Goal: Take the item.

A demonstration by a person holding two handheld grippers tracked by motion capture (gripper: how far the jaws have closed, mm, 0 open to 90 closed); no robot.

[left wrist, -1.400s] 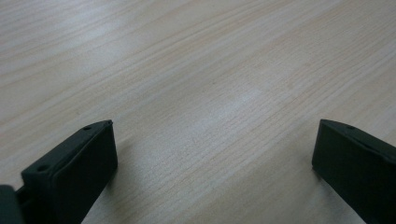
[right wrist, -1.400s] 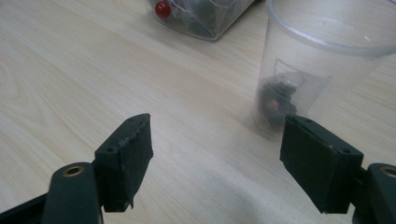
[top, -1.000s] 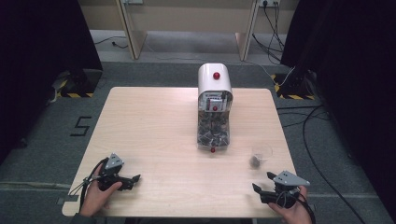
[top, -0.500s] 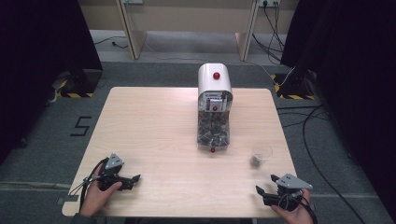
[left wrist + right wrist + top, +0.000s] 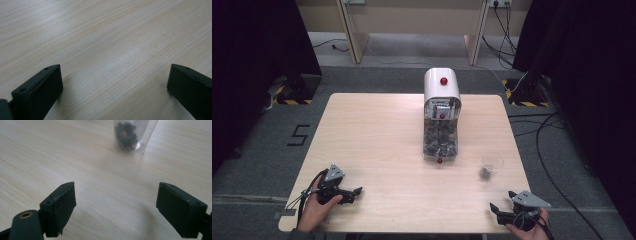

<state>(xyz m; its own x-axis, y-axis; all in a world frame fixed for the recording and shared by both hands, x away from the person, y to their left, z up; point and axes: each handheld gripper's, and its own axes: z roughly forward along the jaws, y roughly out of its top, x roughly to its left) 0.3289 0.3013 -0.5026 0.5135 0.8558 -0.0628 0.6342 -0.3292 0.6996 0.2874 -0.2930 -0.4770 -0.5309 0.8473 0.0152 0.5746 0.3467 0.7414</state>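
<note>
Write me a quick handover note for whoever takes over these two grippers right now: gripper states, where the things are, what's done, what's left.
Left gripper: open, nothing held, low over the pale wooden table near its front left corner.
Right gripper: open, nothing held, at the front right edge, aimed at the small clear plastic cup.
Cup: upright on the table, right of the white dispenser with red knobs, apart from it, a few dark pieces in its bottom.
Dispenser: mid-table, clear bin holding dark pieces.
Done: some pieces appear to sit in the cup already.
Left: probably picking up the cup; neither gripper touches anything yet.
</note>
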